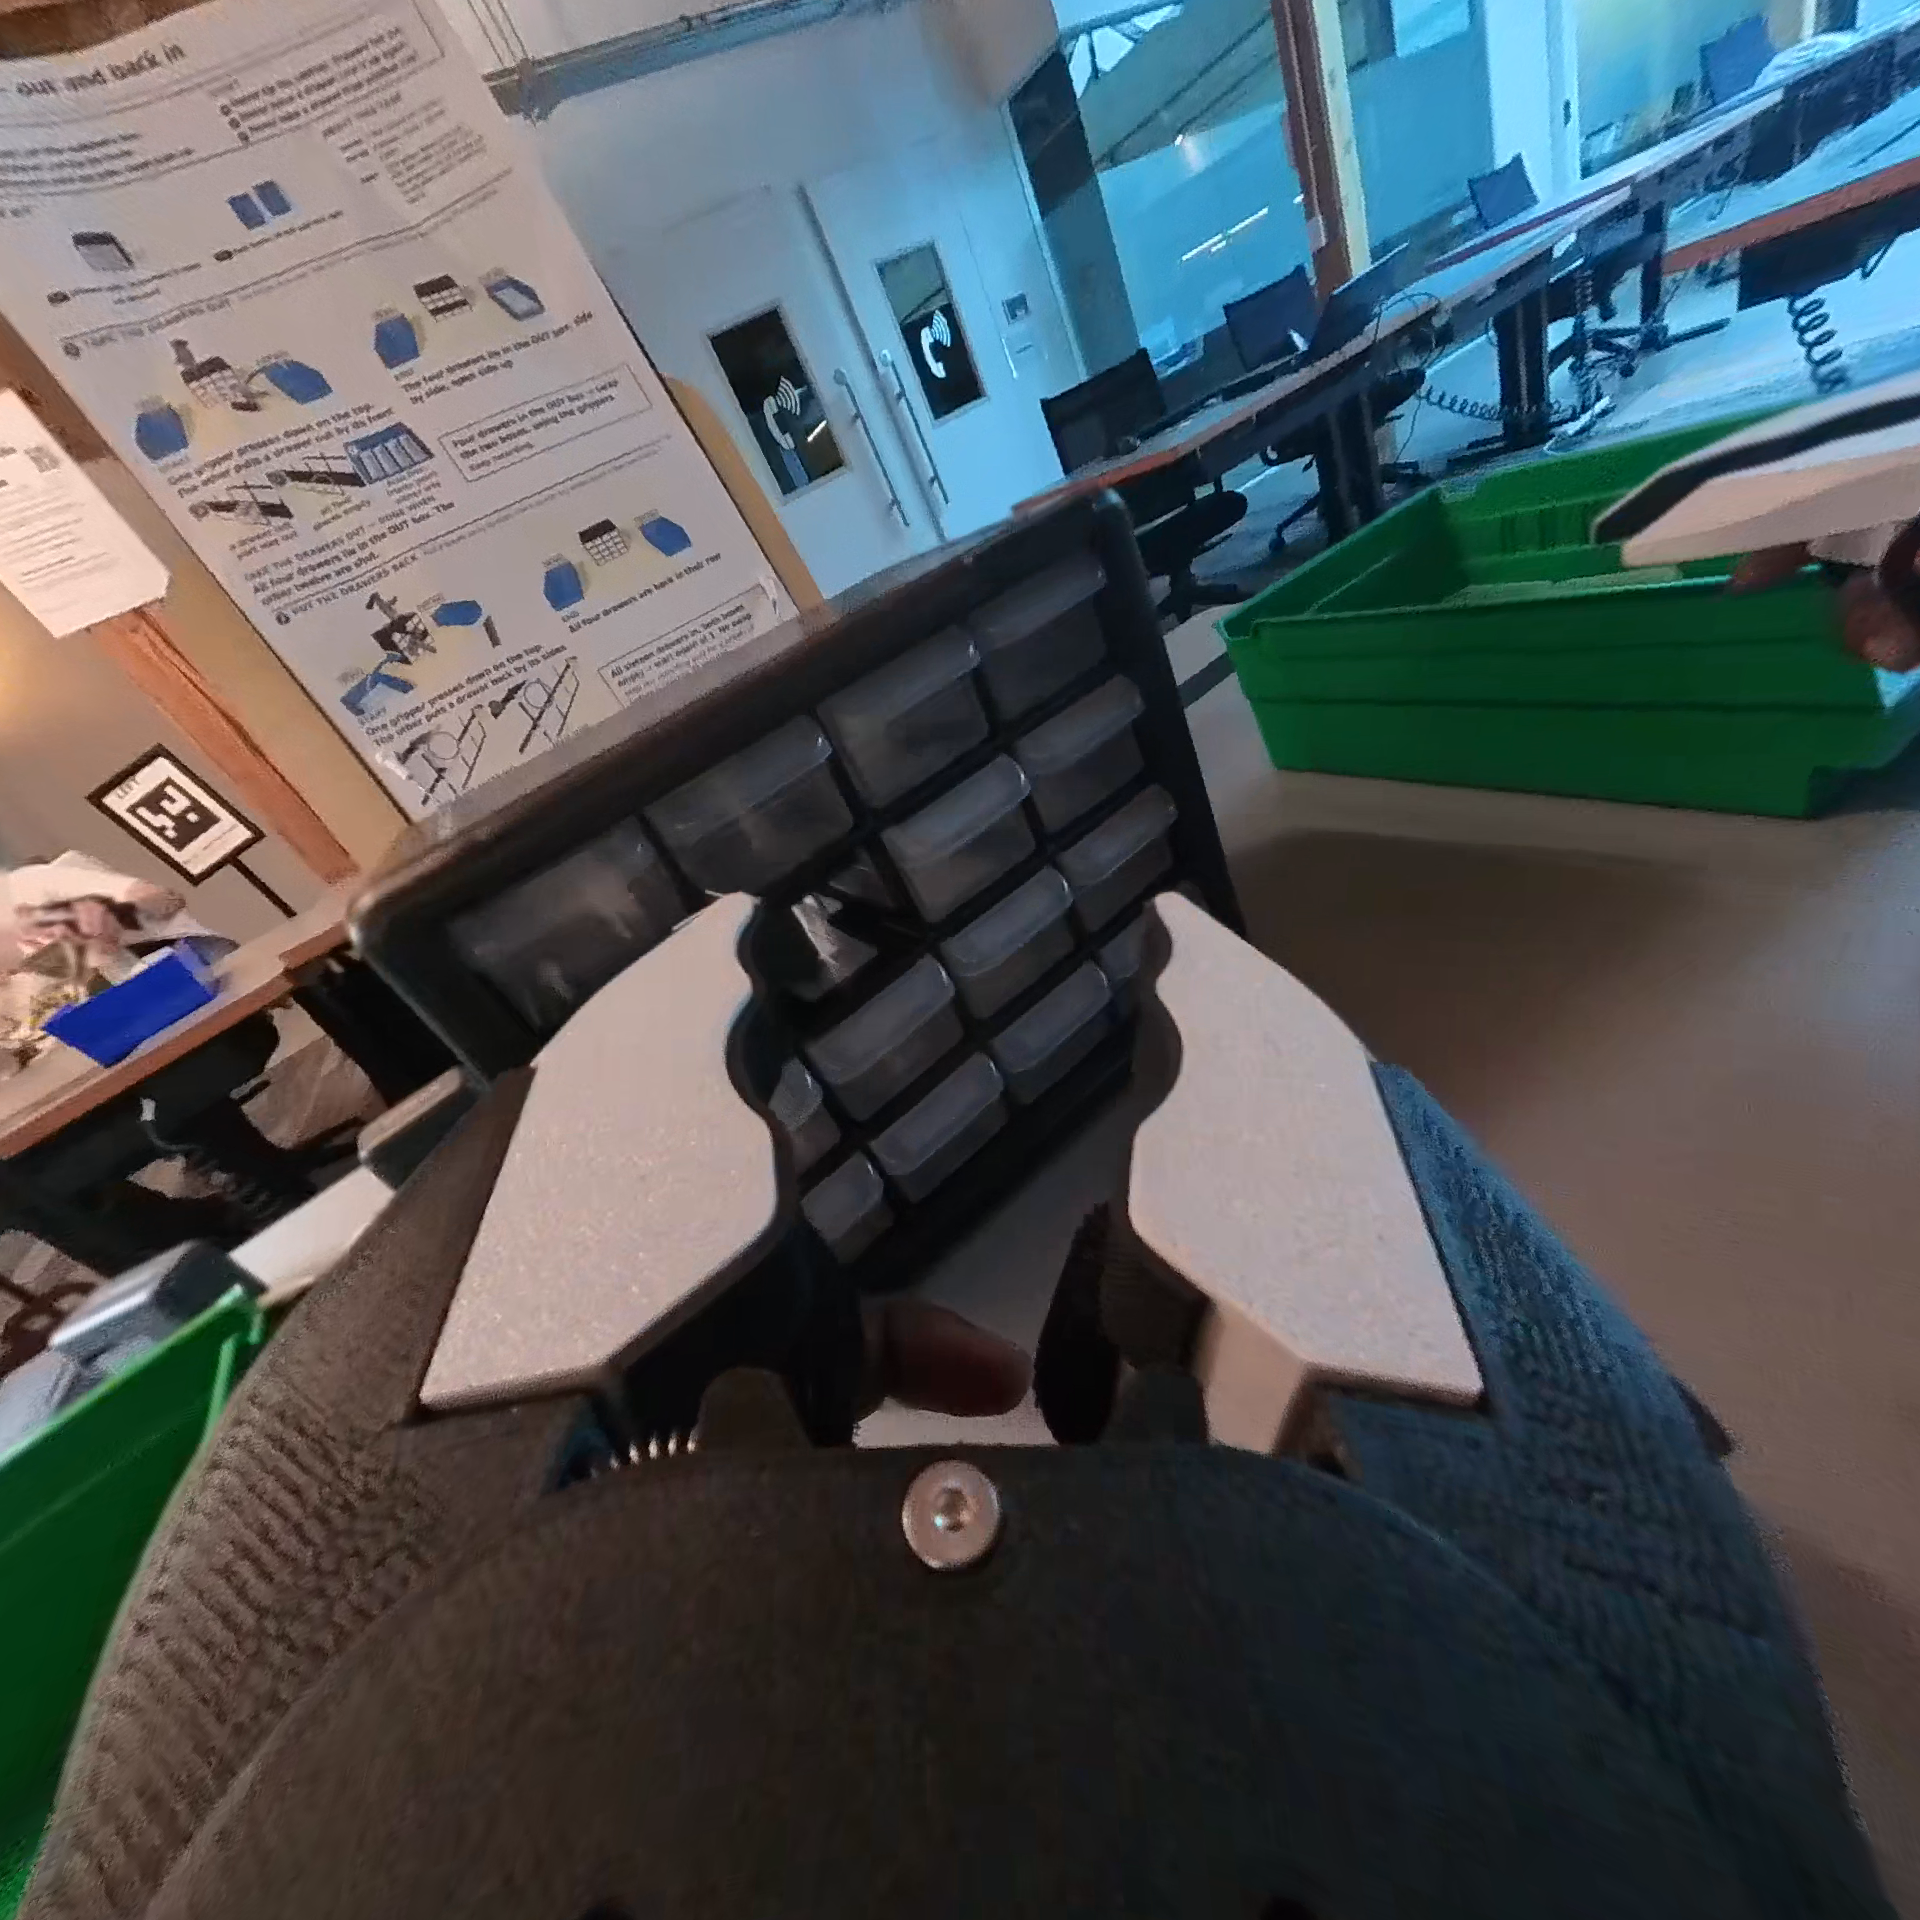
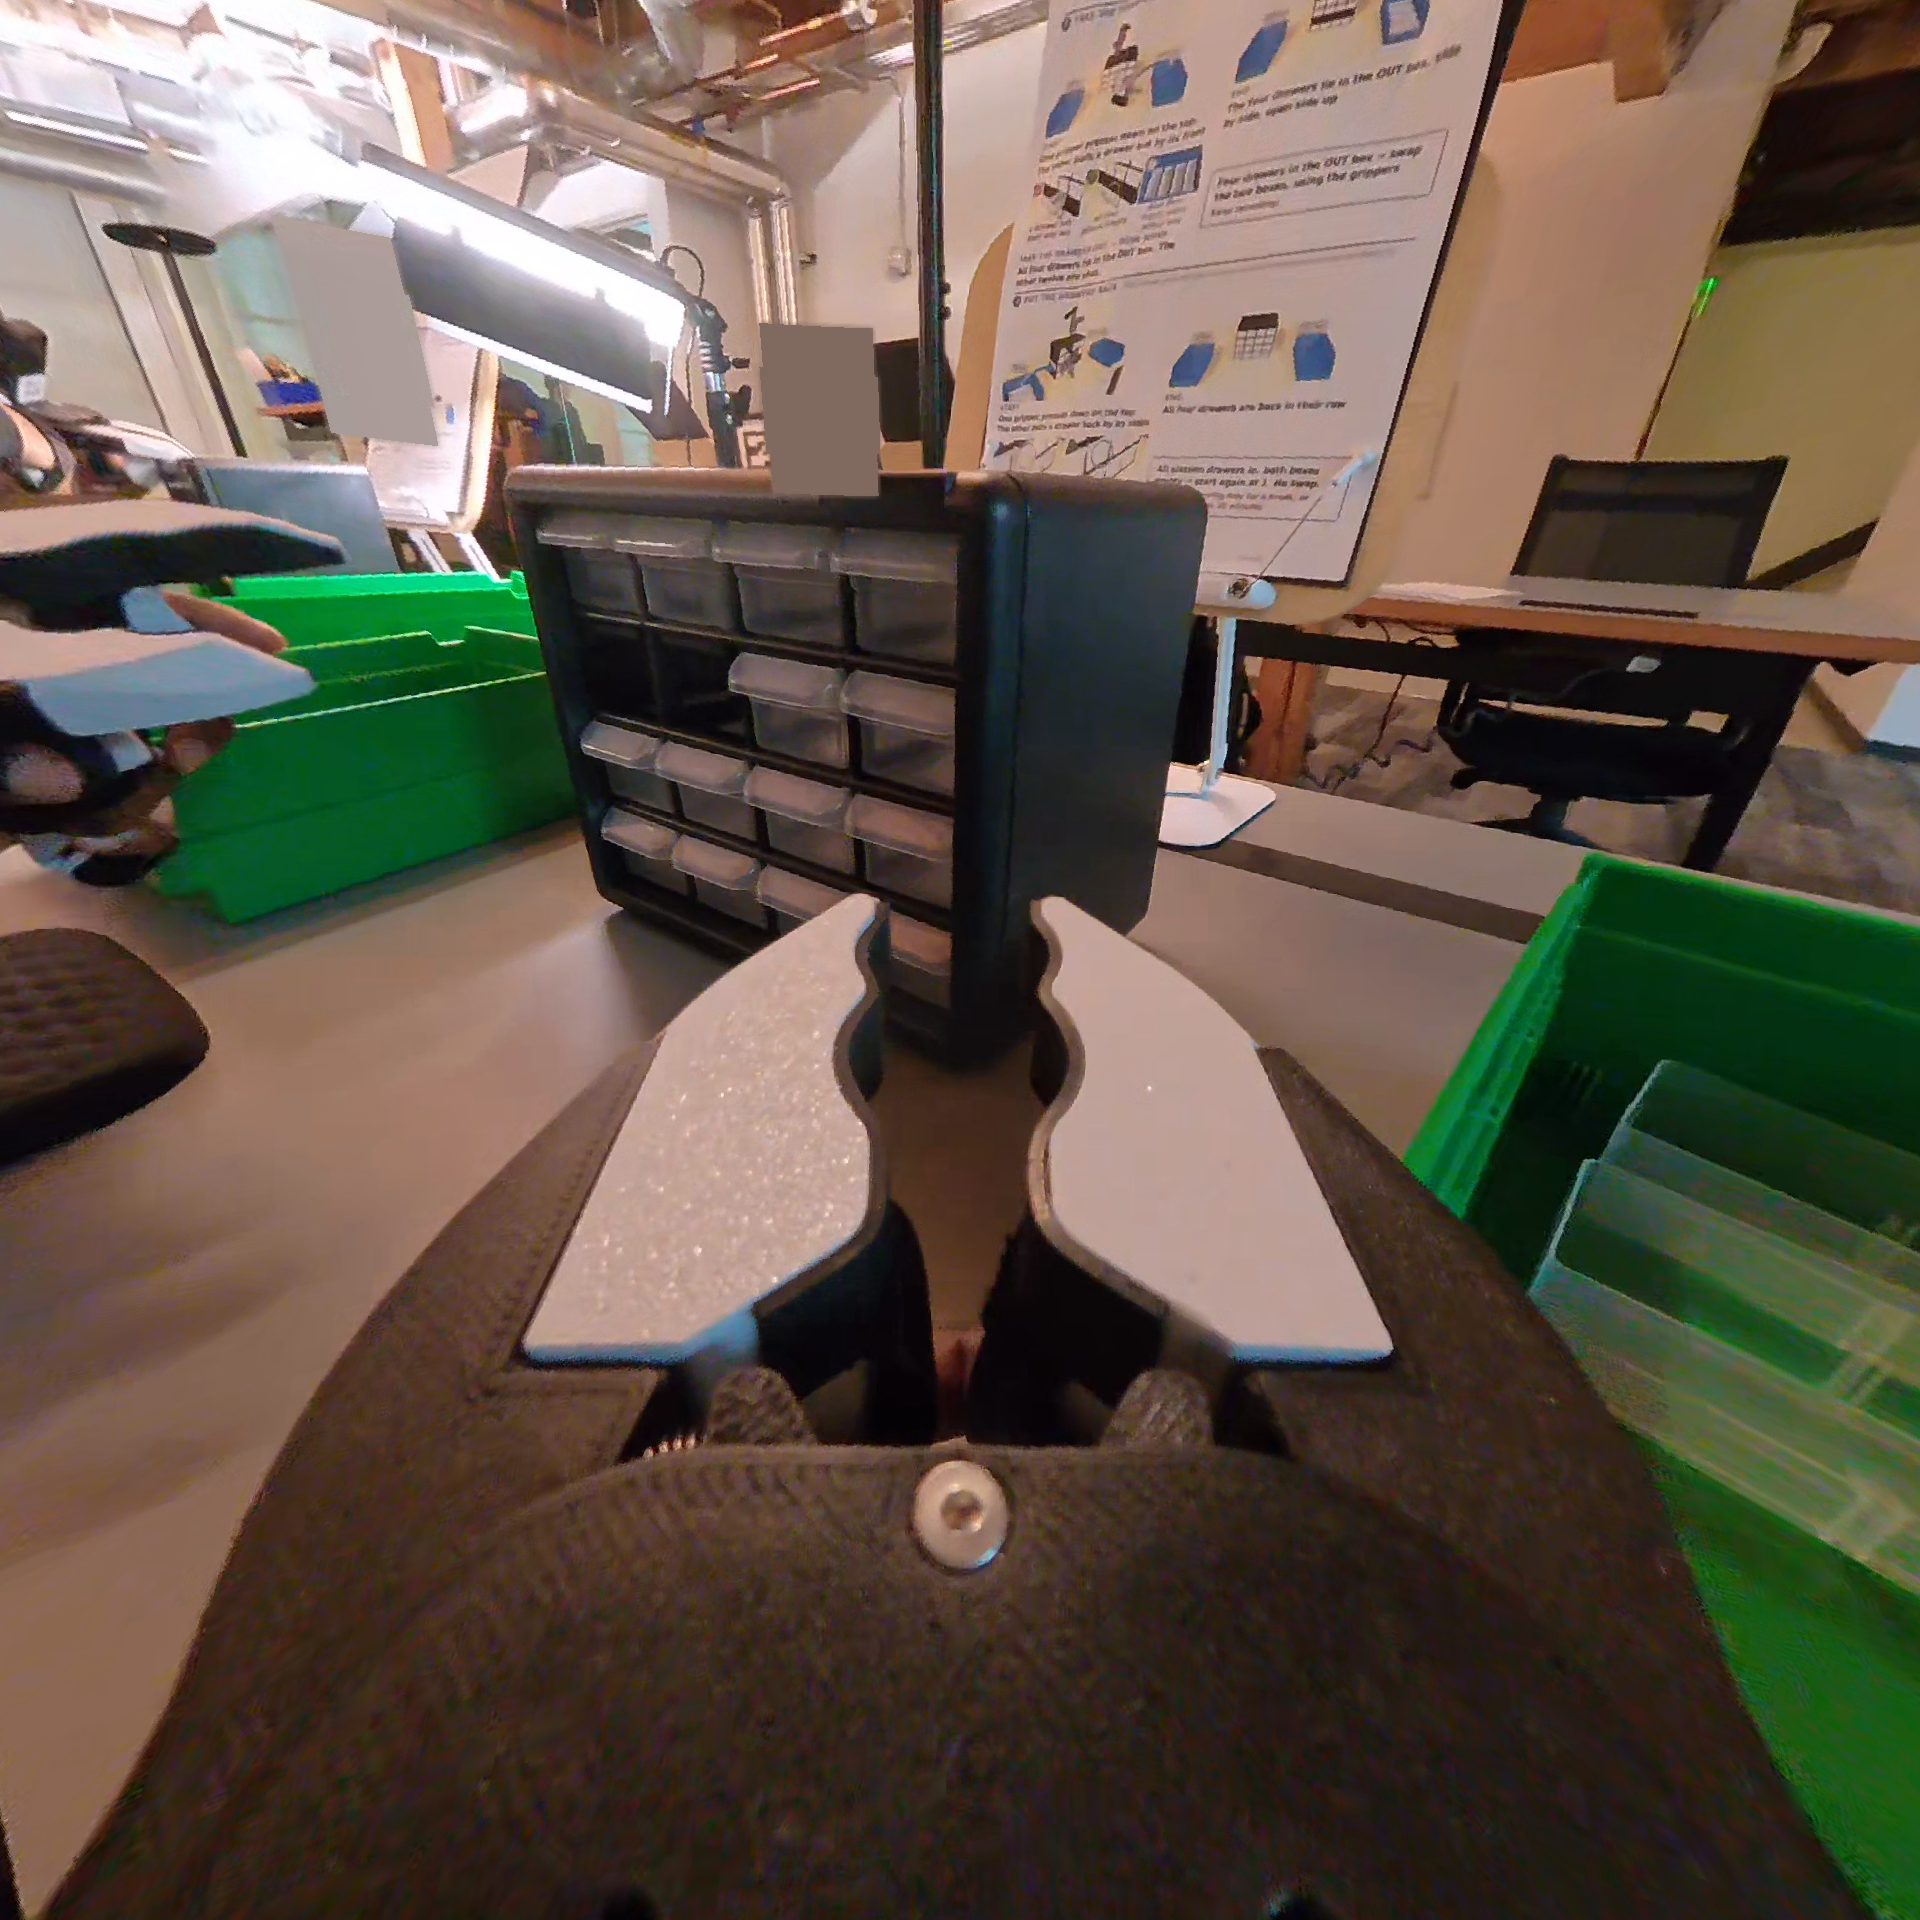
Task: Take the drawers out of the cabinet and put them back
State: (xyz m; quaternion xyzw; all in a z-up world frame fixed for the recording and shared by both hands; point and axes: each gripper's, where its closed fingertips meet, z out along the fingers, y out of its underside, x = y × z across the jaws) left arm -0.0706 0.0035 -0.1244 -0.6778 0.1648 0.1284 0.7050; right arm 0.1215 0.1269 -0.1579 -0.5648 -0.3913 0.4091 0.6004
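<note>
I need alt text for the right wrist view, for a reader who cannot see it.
The right gripper, open and empty, points at a black cabinet of clear drawers with two slots vacant. A green bin holding clear drawers sits at right.

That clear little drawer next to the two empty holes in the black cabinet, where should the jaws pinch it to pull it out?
Pinch the lip jutting out along the top front of the clear drawer, coming straight at the cabinet from its front side. That lip is the only part sticking out; the rest sits in its slot, and it likely slides out only forward.
</note>
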